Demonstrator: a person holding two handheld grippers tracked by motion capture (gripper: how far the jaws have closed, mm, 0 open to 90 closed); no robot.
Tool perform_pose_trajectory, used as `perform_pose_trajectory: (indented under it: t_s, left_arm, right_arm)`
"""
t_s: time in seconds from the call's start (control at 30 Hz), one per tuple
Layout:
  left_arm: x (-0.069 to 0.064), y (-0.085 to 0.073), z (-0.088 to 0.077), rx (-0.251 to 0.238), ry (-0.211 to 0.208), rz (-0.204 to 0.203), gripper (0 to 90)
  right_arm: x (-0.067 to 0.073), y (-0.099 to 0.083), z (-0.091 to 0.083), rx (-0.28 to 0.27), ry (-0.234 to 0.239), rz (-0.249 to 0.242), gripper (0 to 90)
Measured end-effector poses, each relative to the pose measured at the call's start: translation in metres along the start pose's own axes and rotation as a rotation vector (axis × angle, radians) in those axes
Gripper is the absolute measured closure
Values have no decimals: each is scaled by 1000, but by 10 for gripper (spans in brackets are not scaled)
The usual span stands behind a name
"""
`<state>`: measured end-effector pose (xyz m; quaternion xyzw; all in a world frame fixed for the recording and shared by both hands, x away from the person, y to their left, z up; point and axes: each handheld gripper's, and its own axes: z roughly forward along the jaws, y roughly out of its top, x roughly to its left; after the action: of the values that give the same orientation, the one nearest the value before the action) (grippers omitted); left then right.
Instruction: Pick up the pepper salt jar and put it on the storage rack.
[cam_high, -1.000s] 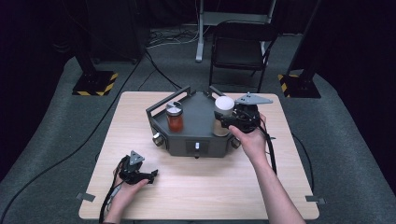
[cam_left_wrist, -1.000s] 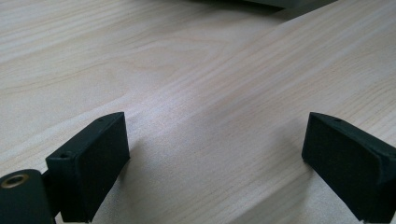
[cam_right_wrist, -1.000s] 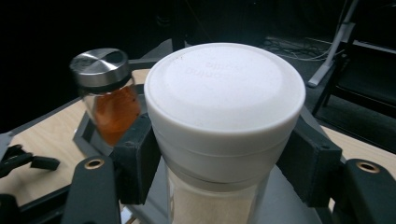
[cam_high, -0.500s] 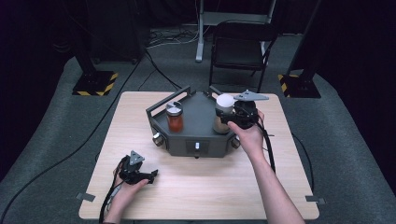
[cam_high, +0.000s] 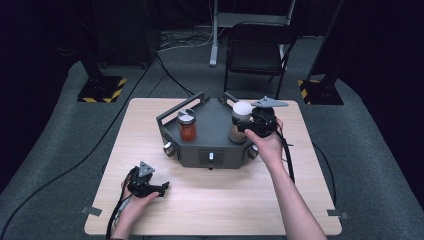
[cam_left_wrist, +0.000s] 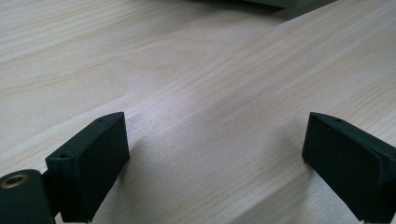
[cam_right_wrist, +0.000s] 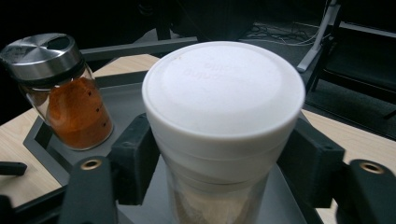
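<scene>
White-lidded jar (cam_right_wrist: 223, 121) with unreadable embossed lid lettering, right gripper (cam_right_wrist: 223, 158) jaws loosening around it, left gripper (cam_left_wrist: 219, 158) spread.

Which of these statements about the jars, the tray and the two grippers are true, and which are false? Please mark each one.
1. The white-lidded jar stands between the jaws of the right gripper. True.
2. The left gripper holds the jar of orange spice. False: its jaws stand open over the bare table, with nothing between them.
3. The orange spice jar has a metal lid. True.
4. Both jars lie on their sides on the table. False: both stand upright in the grey tray.
5. The left gripper rests inside the tray. False: it sits on the table, in front of the tray.
</scene>
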<state>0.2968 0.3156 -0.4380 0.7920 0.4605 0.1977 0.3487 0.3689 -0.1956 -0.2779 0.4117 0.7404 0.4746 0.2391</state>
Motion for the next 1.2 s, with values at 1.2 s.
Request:
perform_pose_trajectory:
  t_s: [1.2]
  left_arm:
    - [0,0,0,0,0,0,69]
  right_arm:
    - [-28,-76,-30,77,-12,0,104]
